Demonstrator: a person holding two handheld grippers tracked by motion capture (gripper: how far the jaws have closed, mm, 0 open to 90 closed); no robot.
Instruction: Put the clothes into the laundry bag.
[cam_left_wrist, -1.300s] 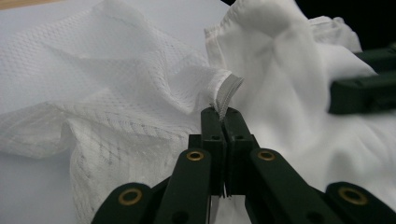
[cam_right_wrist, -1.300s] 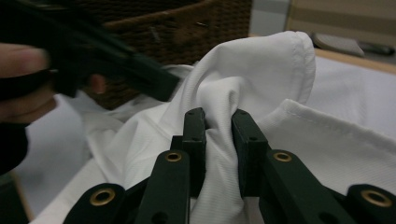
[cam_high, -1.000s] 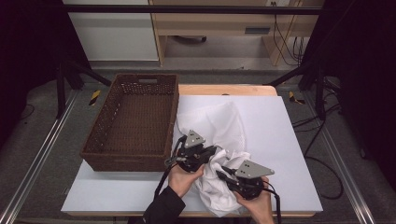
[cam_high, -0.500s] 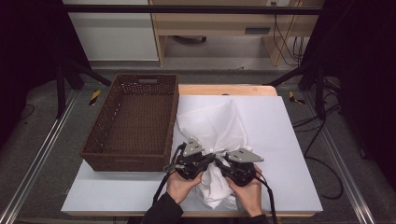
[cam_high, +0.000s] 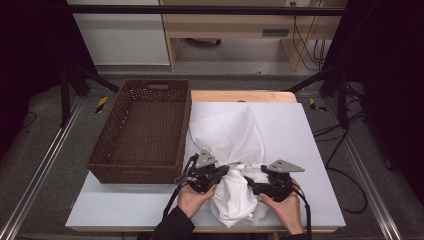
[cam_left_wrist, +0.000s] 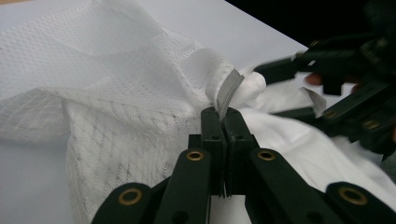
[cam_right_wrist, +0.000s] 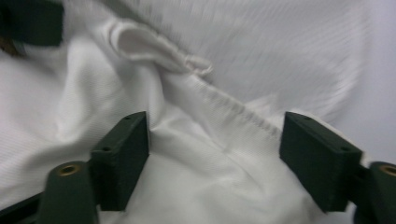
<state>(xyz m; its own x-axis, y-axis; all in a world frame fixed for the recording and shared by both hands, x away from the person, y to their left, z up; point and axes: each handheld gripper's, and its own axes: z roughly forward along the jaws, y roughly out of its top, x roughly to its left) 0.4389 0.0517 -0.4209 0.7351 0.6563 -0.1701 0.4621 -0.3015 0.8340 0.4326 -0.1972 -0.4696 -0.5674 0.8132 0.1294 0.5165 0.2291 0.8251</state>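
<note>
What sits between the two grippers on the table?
A bunched white cloth lies between them in the high view. The left gripper pinches its grey tag; the right gripper's jaws have just been opening over it.

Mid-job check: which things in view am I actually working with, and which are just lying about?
In the job:
- crumpled white mesh fabric garment
- left gripper, shut on a grey strip of that garment
- right gripper, fingers just opened, garment between them

Lying about:
- empty dark brown woven wicker basket
- white table board
- yellow-black tape marks on the floor
</note>
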